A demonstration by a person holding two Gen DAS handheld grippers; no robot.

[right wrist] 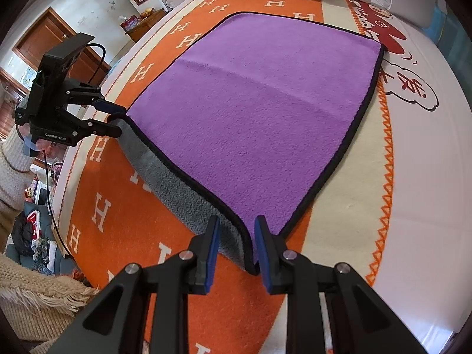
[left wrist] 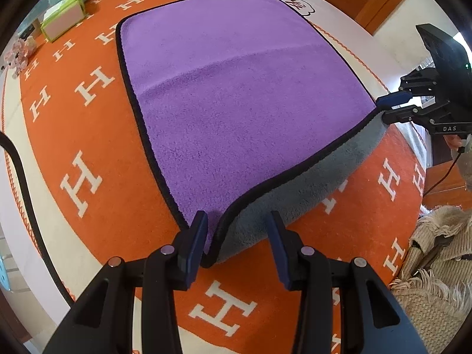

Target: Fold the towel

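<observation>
Purple towel (left wrist: 236, 88) (grey underside) lies on the orange table (left wrist: 88, 147). Left tool (left wrist: 236, 236) and right tool (right wrist: 237, 242), both parted, straddle its raised near corners at 6 o'clock.

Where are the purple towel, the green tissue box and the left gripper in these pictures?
purple towel (left wrist: 236, 88): left wrist view, middle of its purple top face.
green tissue box (left wrist: 63, 17): left wrist view, its side wall.
left gripper (left wrist: 237, 237): left wrist view, midway between the fingertips, at the towel's near corner.
</observation>
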